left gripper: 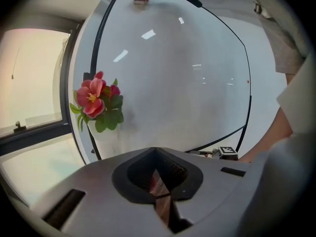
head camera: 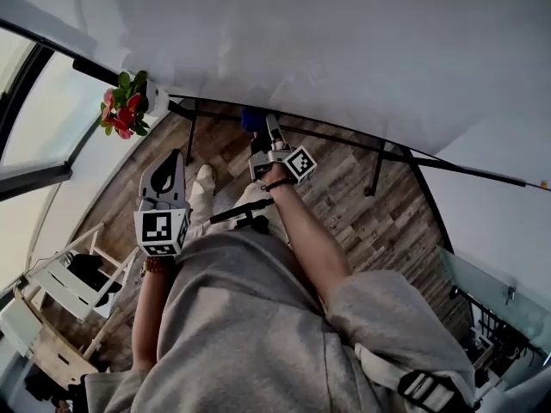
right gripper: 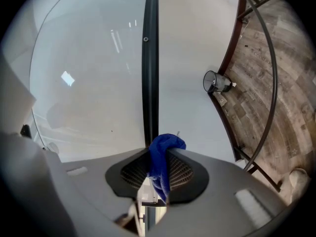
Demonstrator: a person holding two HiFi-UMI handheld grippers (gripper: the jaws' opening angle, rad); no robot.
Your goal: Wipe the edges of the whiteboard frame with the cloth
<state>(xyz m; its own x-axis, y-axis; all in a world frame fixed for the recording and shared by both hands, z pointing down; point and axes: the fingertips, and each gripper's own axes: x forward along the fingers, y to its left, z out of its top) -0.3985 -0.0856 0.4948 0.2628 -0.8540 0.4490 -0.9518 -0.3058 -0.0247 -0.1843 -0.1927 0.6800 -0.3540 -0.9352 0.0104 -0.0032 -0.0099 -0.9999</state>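
Observation:
The whiteboard fills the top of the head view, and its black lower frame edge runs across below it. My right gripper is shut on a blue cloth, which sits at that frame edge. In the right gripper view the cloth bulges out between the jaws of that gripper, right against the black frame strip. My left gripper hangs lower and to the left, apart from the board. The left gripper has its jaws shut with nothing in them.
A pot of pink flowers hangs at the board's lower left corner. The stand's dark legs and a caster rest on the wooden floor. A white rack stands at left, a glass shelf at right.

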